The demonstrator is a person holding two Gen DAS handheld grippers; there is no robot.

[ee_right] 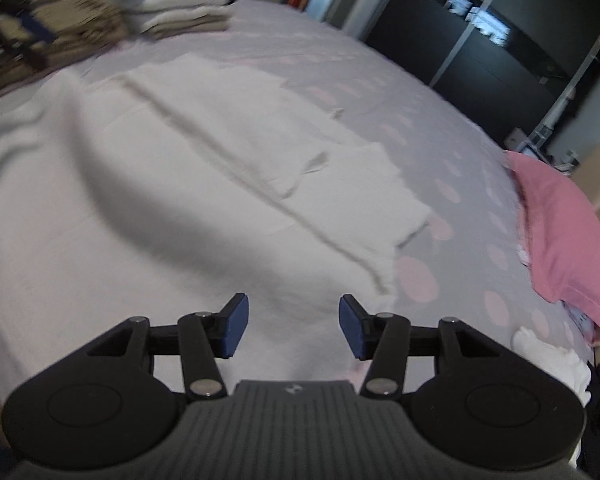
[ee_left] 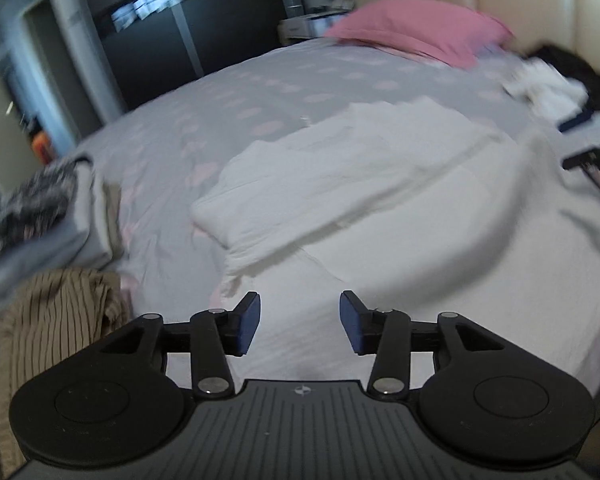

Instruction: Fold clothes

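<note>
A white garment [ee_left: 364, 200] lies spread on the grey bedspread with pink dots [ee_left: 228, 112], one part folded over itself. My left gripper [ee_left: 299, 322] is open and empty, just above the garment's near edge. In the right wrist view the same white garment [ee_right: 172, 184] fills the left and middle, with a long crease running across it. My right gripper [ee_right: 293, 326] is open and empty above the garment's near corner. The right gripper also shows at the right edge of the left wrist view [ee_left: 592, 152]. The left gripper shows blurred in the top left of the right wrist view [ee_right: 16, 36].
A pink pillow [ee_left: 416, 32] lies at the head of the bed, also in the right wrist view [ee_right: 564, 236]. A striped tan garment [ee_left: 56, 312] and folded clothes [ee_left: 40, 208] lie at the left. A white and dark clothes pile [ee_left: 556, 84] sits near the pillow. A dark wardrobe [ee_right: 500, 60] stands beyond the bed.
</note>
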